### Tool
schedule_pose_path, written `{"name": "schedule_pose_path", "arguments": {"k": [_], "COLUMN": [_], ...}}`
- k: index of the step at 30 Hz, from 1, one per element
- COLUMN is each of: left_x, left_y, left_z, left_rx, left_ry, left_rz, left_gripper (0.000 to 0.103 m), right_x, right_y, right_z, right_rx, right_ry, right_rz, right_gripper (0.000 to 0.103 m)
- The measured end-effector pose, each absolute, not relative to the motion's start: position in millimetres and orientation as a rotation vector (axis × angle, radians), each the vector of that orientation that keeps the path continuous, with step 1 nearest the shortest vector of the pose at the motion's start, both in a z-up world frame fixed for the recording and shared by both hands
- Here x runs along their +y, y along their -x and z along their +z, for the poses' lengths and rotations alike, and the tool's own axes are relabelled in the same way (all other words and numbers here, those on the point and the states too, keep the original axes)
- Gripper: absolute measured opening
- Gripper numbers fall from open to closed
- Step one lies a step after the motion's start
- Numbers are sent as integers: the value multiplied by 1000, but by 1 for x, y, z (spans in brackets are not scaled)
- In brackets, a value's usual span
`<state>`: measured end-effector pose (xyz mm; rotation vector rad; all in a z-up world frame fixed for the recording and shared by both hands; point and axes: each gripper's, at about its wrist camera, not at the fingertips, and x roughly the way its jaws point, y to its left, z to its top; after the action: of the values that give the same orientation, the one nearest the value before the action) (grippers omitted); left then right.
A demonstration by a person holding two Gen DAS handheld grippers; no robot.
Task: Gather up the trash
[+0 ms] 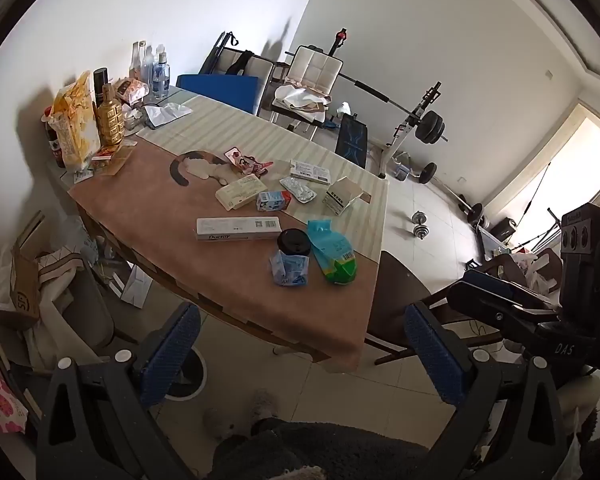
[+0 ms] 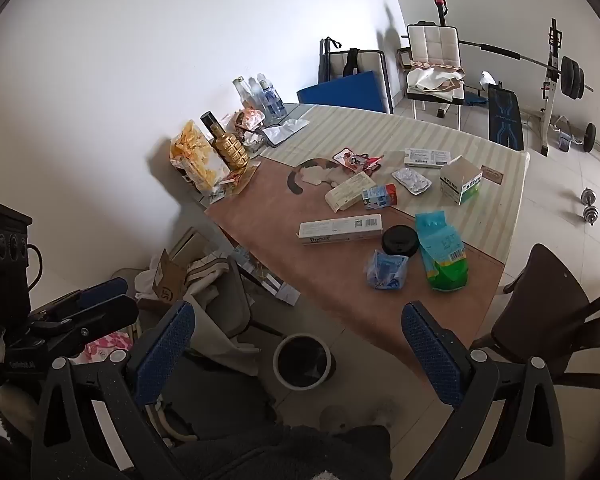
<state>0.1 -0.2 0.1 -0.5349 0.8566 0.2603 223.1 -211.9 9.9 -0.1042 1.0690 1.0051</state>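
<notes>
Trash lies on the table (image 1: 148,208) (image 2: 284,208): a long white Doctor box (image 1: 238,229) (image 2: 340,230), a black cup lid (image 1: 294,240) (image 2: 399,240), a crumpled blue wrapper (image 1: 290,270) (image 2: 386,270), a blue-green bag (image 1: 334,256) (image 2: 444,258), a small blue carton (image 1: 273,201) (image 2: 380,196), blister packs (image 1: 298,190) (image 2: 412,180) and white boxes. A round bin (image 2: 303,362) stands on the floor by the table. My left gripper (image 1: 300,344) and right gripper (image 2: 298,344) are both open, empty, held off the table's near edge.
Bottles, a gold bottle (image 1: 110,116) and a chip bag (image 1: 74,120) crowd the table's wall side. A dark chair (image 2: 556,304) stands at the right, a cluttered chair (image 2: 204,280) at the left. Weights and a bench (image 2: 504,116) fill the far floor.
</notes>
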Motion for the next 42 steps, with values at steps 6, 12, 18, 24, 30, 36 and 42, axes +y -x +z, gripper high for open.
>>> {"name": "schedule_pose_path", "arguments": {"k": [6, 12, 18, 24, 30, 36, 42], "left_x": [1, 0, 4, 0, 1, 0, 0], "left_y": [-1, 0, -2, 0, -3, -3, -7], "left_z": [-1, 0, 0, 0, 0, 6, 9], "left_rx": [857, 852, 854, 848, 851, 845, 845], "left_ry": [540, 536, 541, 537, 544, 536, 539], "left_rz": [253, 258, 257, 255, 253, 254, 249], "left_gripper": [103, 103, 103, 103, 103, 103, 103], "right_x": [-211, -211, -211, -212, -214, -213, -214], "right_y": [-221, -220, -219, -219, -217, -218, -218], "right_z": [12, 13, 14, 15, 16, 15, 17], "right_rx": [1073, 1071, 1069, 1069, 1068, 1069, 1067], "right_ry": [107, 106, 107, 106, 104, 103, 103], "right_rz": [1003, 1002, 1005, 1002, 1005, 1003, 1008], "right_gripper": [103, 103, 103, 103, 103, 103, 103]}}
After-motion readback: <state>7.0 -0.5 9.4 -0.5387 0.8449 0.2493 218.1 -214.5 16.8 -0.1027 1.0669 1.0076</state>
